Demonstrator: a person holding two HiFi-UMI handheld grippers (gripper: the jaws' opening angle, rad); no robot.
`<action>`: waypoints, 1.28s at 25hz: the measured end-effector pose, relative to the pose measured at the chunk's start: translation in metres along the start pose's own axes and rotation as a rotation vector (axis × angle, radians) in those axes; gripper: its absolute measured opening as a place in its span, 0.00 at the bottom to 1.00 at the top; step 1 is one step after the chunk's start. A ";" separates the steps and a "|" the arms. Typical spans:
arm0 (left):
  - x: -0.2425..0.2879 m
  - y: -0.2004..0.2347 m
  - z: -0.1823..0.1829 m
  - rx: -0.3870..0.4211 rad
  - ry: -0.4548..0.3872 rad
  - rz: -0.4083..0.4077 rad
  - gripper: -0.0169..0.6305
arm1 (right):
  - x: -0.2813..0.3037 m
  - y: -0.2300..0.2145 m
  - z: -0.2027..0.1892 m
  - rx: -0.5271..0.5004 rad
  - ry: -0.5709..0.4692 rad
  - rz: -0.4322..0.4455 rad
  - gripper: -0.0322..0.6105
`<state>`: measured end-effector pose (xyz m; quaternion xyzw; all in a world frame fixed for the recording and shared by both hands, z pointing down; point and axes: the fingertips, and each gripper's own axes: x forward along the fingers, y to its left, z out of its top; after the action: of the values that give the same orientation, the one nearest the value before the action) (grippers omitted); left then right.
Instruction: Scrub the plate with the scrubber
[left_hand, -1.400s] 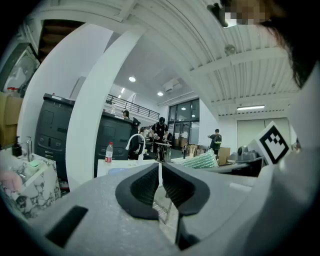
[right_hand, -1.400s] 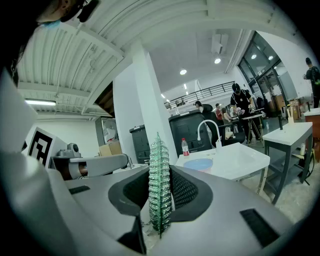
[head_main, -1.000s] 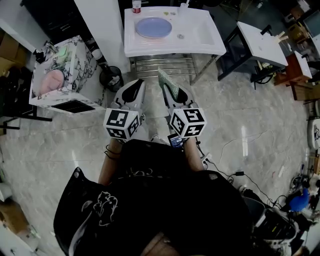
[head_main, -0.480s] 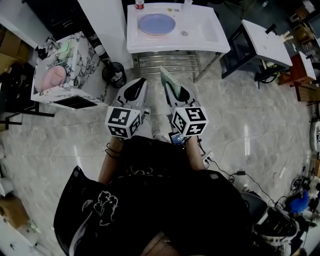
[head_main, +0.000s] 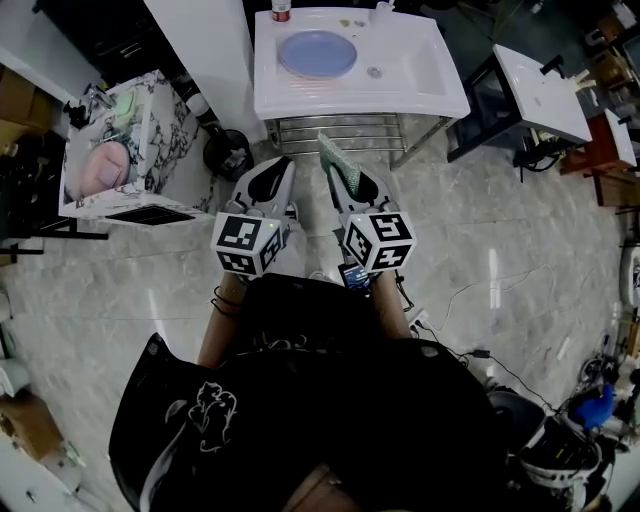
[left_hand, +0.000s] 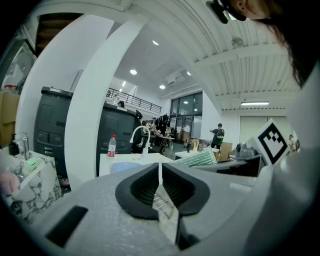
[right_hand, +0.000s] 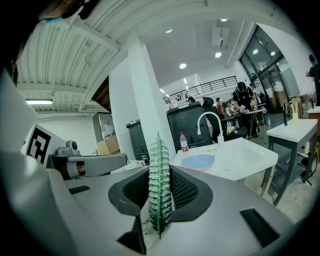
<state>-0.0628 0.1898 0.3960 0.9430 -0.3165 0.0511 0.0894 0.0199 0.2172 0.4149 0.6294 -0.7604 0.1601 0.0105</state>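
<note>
Head view: the blue plate (head_main: 317, 53) lies on the left half of the white sink unit (head_main: 300, 100), toward its back edge, well ahead of the left gripper (head_main: 270, 170) and right gripper (head_main: 350, 182) held low over the floor. Left gripper view: its jaws are pressed together on nothing, apparently free to steady the plate. Right gripper view: its jaws clamp the green scrubber (right_hand: 159, 170) upright on edge, aimed at the plate, evidently ready for scrubbing.
</note>
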 end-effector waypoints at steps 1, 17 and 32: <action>0.010 0.006 0.001 -0.002 0.003 -0.005 0.07 | 0.009 -0.006 0.002 -0.001 0.004 -0.006 0.19; 0.155 0.149 0.023 -0.088 0.073 -0.069 0.07 | 0.192 -0.067 0.040 -0.006 0.100 -0.062 0.19; 0.223 0.210 0.017 -0.132 0.131 -0.150 0.08 | 0.259 -0.106 0.059 0.011 0.120 -0.156 0.19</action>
<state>-0.0118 -0.1094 0.4423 0.9507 -0.2414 0.0847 0.1753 0.0792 -0.0619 0.4395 0.6761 -0.7061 0.2003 0.0649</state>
